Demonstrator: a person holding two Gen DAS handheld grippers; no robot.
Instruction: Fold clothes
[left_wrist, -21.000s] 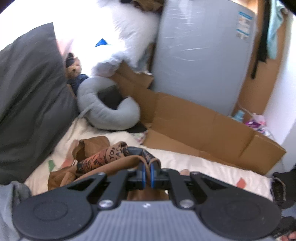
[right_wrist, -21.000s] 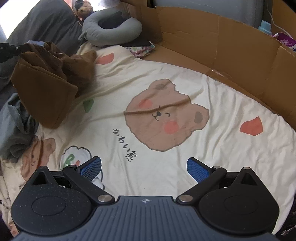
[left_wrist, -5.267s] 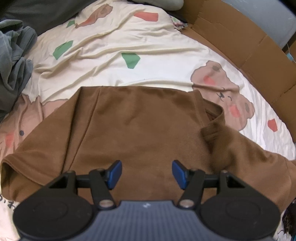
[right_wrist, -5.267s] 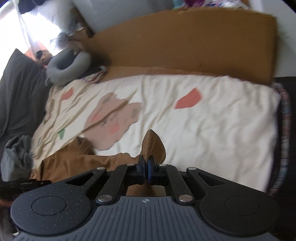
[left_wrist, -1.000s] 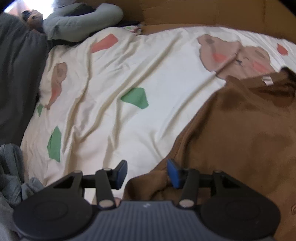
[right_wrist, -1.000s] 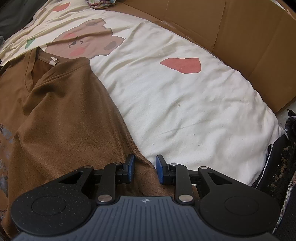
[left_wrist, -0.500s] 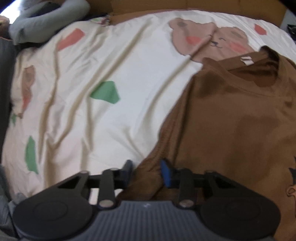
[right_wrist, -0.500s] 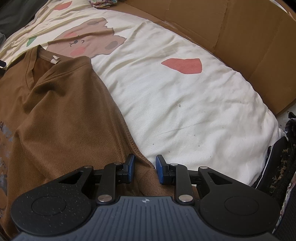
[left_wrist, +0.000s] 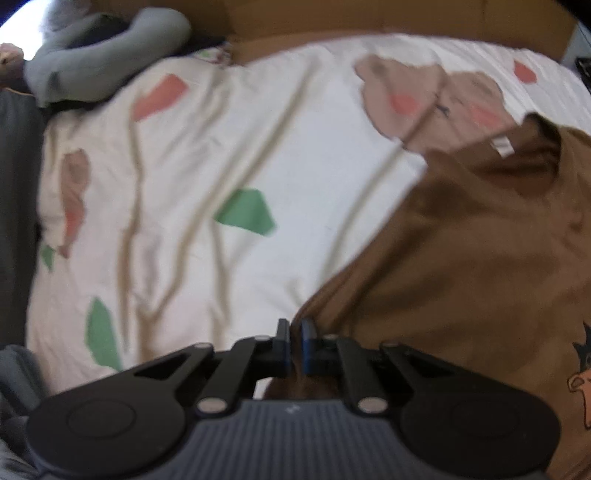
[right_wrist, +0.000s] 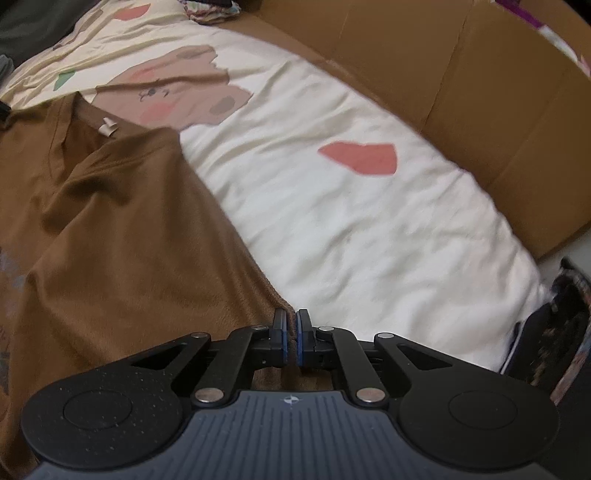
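Item: brown T-shirt (left_wrist: 480, 258), laid flat and print-side up on the cream bear-print bedsheet (left_wrist: 229, 155). The collar, with its white neck label (right_wrist: 107, 127), is turned toward the far cardboard panel (right_wrist: 461, 74). Spread open in this way, both sleeve edges are presented for folding inward; this is judged to be why it lies so.

Left gripper (left_wrist: 294, 345): the blue pads are pressed together on the shirt's left sleeve edge, brown cloth being pinched between them. The jaws have just been closing.

Right gripper (right_wrist: 290, 343): the pads are likewise pressed together on the opposite sleeve edge, with cloth caught between them. These jaws have also just been closing. A matched hold at both sides is judged to serve a symmetrical fold toward the shirt's middle.

Surroundings: a grey U-shaped cushion (left_wrist: 103, 74) is seen at the sheet's far left corner, well apart from the shirt; dark bedding (left_wrist: 14, 221) is noted along the left border.

Changes recorded: a second earlier both pairs of pads stood apart astride the sleeve edges, the left pair wider. In the left view the shirt now fills more of the right side, and the picture is blurred. The right view is nearly unchanged.
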